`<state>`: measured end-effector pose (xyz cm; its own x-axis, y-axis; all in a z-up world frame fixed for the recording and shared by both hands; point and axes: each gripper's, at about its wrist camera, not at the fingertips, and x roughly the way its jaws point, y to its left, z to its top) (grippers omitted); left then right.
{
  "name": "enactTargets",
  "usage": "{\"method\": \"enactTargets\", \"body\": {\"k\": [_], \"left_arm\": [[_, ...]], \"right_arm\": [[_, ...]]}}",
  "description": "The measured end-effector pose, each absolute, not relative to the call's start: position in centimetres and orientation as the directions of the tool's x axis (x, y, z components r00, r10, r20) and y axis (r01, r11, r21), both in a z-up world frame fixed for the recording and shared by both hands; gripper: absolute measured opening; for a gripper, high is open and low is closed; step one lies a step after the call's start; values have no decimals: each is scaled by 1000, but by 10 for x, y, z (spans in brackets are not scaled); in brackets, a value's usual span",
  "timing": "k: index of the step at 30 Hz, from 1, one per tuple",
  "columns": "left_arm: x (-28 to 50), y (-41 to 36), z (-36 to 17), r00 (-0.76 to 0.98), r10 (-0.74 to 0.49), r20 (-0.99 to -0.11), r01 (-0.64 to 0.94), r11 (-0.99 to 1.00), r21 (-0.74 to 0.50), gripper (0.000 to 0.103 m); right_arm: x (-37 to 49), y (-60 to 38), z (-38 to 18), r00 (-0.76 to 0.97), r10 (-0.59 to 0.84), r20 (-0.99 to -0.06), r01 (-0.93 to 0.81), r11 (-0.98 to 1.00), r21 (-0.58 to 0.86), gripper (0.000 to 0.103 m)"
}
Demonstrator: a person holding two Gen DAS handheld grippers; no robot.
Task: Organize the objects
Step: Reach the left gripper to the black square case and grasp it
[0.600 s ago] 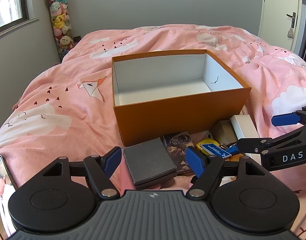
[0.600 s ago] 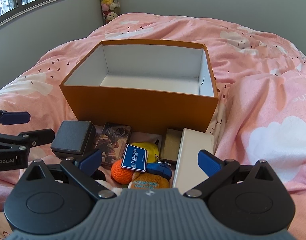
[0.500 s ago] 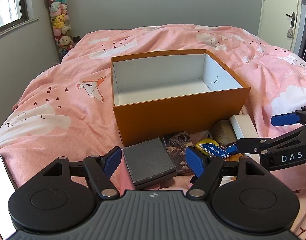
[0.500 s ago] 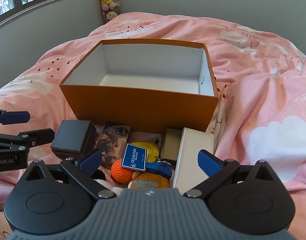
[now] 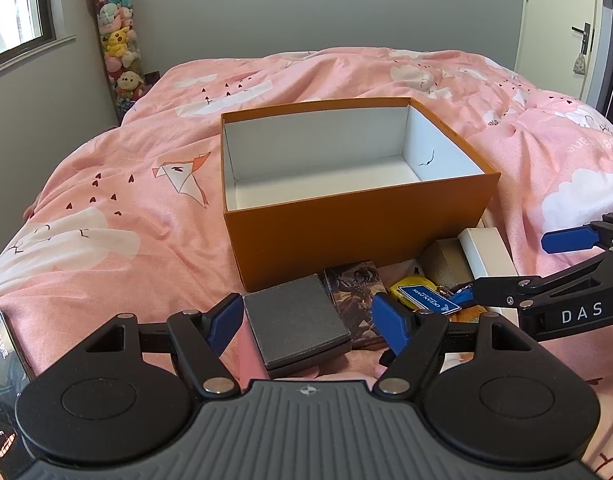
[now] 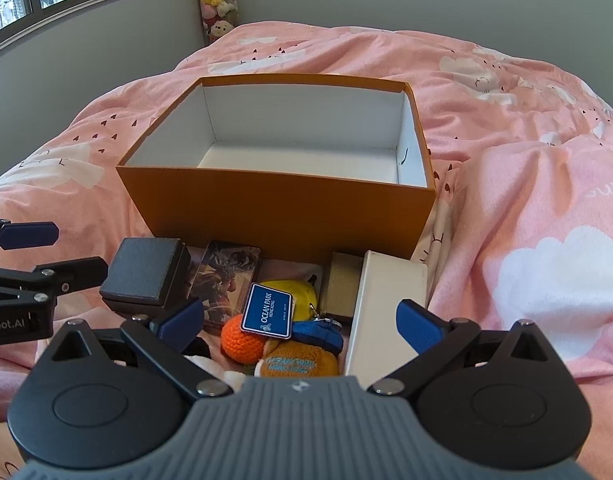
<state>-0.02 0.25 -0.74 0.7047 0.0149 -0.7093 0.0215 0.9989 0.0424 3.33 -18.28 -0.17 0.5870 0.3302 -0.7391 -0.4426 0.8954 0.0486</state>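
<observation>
A: While both grippers hover over the pink duvet [image 5: 106, 200], the orange box [image 5: 346, 232] sits open-topped, white inside, nothing visible in it.

B: Left gripper [image 5: 306, 320]?

A: Jaws wide, pads clear of everything. Black case [image 5: 298, 324] lies on the duvet between the blue pads, untouched, just in front of the box's near wall.

B: Right gripper [image 6: 300, 320]?

A: Jaws at full spread, holding nothing. Below it, a cluster: blue tag [image 6: 266, 316] reading OCEAN PARK, orange ball [image 6: 240, 340], yellow item [image 6: 298, 292], blue strap [image 6: 318, 336], orange plush [image 6: 296, 364].

B: Other items?

A: Picture card [image 6: 226, 280] beside the case. Brown box [image 6: 340, 288] and long white box [image 6: 382, 312] side by side to the right, both close to the orange box's near wall.

B: Edges of frame?

A: Phone [image 5: 2, 380], screen lit, at lower left in the left view. Stack of plush toys [image 5: 118, 48] in the room corner.
</observation>
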Motion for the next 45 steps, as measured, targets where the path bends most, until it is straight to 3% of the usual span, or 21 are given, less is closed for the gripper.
{"method": "enactTargets", "body": {"k": [10, 12, 16, 20, 28, 45], "left_arm": [[7, 27, -10, 650, -11, -759, -13, 1000, -25, 82], [11, 34, -13, 634, -21, -773, -28, 998, -50, 82], [23, 46, -23, 595, -73, -800, -56, 990, -132, 83], [37, 53, -37, 550, -68, -833, -118, 980, -158, 85], [61, 58, -49, 499, -93, -862, -196, 956, -217, 87], [96, 25, -75, 408, 17, -913, -154, 987, -51, 90]], "right_arm": [[39, -183, -2, 559, 373, -741, -464, 881, 93, 101], [42, -182, 0, 545, 392, -741, -479, 871, 109, 95], [52, -167, 1, 479, 431, -764, -541, 831, 130, 72], [63, -145, -5, 407, 453, -793, -603, 786, 140, 63], [94, -113, -29, 333, 435, -836, -660, 741, 123, 63], [135, -125, -61, 299, 405, -864, -608, 778, 154, 64]]}}
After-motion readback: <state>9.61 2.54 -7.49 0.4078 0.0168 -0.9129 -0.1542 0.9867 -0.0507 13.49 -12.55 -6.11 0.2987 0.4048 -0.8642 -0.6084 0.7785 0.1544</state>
